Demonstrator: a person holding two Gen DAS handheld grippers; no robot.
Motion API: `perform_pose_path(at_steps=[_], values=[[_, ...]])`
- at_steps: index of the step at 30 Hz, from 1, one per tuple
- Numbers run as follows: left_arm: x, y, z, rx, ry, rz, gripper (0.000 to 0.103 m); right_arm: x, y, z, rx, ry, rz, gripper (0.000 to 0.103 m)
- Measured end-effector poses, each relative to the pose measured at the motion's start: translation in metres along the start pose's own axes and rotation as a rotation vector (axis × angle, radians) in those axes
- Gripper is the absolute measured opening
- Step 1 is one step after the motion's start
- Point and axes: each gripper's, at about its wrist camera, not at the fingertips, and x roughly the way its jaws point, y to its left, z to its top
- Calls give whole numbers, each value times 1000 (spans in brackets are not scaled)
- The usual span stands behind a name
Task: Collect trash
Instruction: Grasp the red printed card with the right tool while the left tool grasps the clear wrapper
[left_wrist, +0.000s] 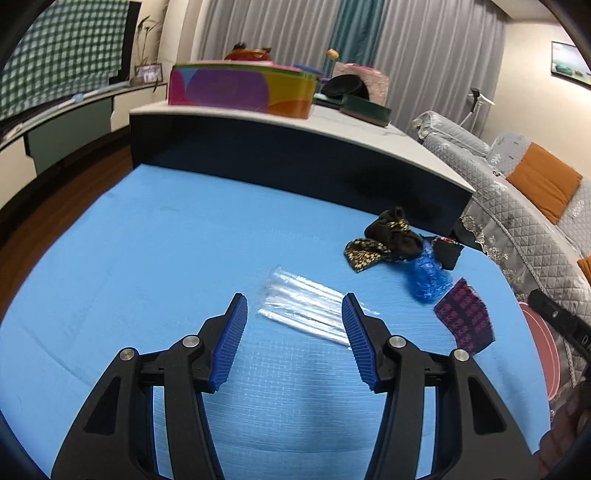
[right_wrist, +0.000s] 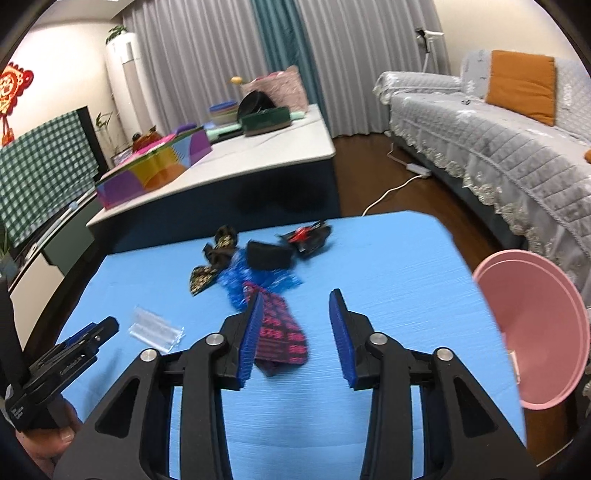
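both tongs stand apart, gripping nothing: left tongs (left_wrist: 293, 317) frame the clear wrapper (left_wrist: 306, 301) at centre, right tongs (right_wrist: 297, 314) beside the purple wrapper (right_wrist: 282, 332) on the blue bench (right_wrist: 388, 266).

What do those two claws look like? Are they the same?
Yes, they match. The left claw and the right claw each have two black plastic arms shaped like forks, joined with round silver bolts. The fingers end in flat blue pads with tiny ridges. In the right wrist view, the left claw's black body has small white lettering on its side, too blurry to read.
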Motion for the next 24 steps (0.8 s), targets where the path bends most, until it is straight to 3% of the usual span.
perform_pose_path(at_steps=[4,6,14,18,24], values=[[12,-3,-2,-11,41,-20,54,14,10,-6,-24,38,22,45],[18,-6,-3,-13,55,-20,62,19,16,-8,-45,51,30,45],[43,-23,-4,-22,127,13,73,35,28,-15,-124,90,13,44],[53,-40,-2,13,159,44,77,39,23,-14,-103,98,17,36],[64,-59,-1,111,198,136,77,42,18,-12,-97,111,38,14]])
